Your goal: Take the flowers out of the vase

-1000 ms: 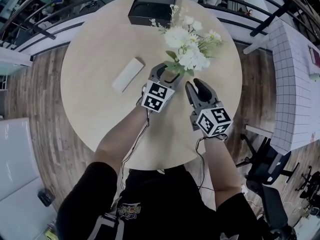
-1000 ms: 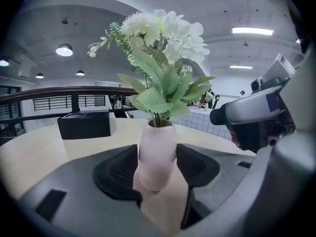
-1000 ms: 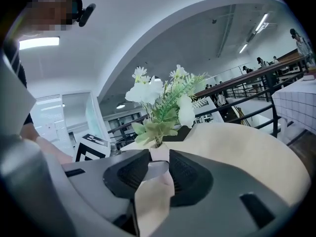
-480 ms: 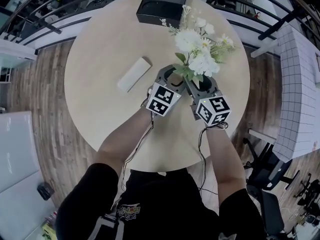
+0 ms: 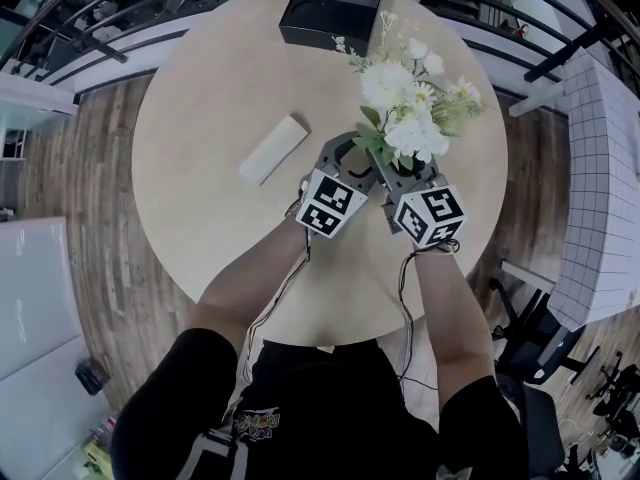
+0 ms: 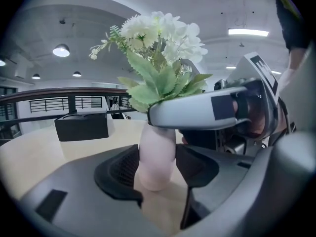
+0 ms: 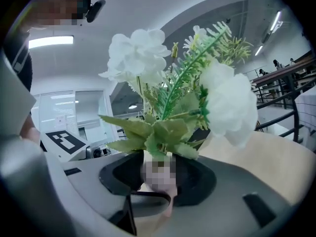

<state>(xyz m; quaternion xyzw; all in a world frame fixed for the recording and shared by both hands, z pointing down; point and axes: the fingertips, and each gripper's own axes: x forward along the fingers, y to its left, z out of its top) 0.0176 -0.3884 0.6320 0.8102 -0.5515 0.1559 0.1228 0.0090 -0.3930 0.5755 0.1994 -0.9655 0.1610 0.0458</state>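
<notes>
On the round table, the left gripper clamps the pale vase by its body, while the right gripper gapes wide around its neck, just under the white flowers.

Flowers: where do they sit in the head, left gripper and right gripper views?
Head view: flowers upper right of centre.
Left gripper view: top centre, above the pale vase.
Right gripper view: centre, filling most of the frame.
Shared landmark: the round wooden table.
</notes>
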